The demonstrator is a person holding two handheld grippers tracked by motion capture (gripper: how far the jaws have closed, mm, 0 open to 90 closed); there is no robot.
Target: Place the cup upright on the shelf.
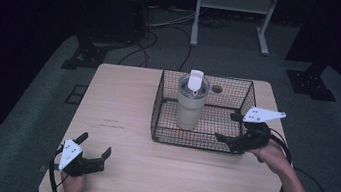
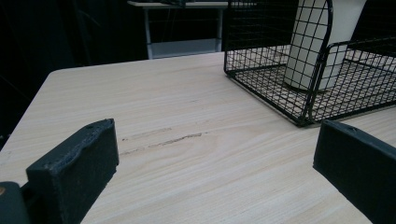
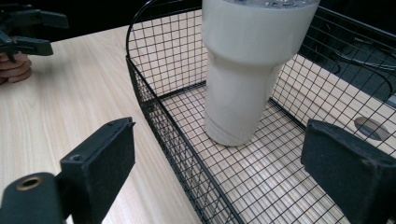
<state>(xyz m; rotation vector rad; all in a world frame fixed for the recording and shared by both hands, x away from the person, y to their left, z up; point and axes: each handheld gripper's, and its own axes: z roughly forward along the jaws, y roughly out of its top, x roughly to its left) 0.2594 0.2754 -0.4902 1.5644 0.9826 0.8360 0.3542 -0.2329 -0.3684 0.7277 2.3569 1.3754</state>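
Reaching toward the wire basket (image 1: pixel 203 112), the right gripper (image 1: pixel 229 127) hovers at the basket's near right corner with its fingers (image 3: pixel 100 161) spread wide and holding nothing; in the right gripper view the near rim passes between them and the tumbler (image 3: pixel 247 70) stands just beyond. This looks like the approach step of a grasp on the tumbler (image 1: pixel 191 103), which stands upright inside the basket, toward its left half, resting on the mesh floor and apart from the walls. Its long axis runs vertical: the narrower base is down, the wider body rises above the basket rim, and the lidded top with its raised white flip tab (image 1: pixel 196 79) points straight up. My judgement is that the next move calls for lifting the right gripper over the rim and bringing the open fingers level with the cup's body, one on each side, before closing; coming in too low would catch the wire wall, and a pinch on the tapered lower part could slip. The left gripper (image 1: pixel 93 151) rests well apart at the near left of the worktop (image 1: pixel 125 115), its fingers (image 2: pixel 77 163) likewise parted and empty, aimed across the bare wood toward the basket (image 2: pixel 299 70) and seemingly waiting.
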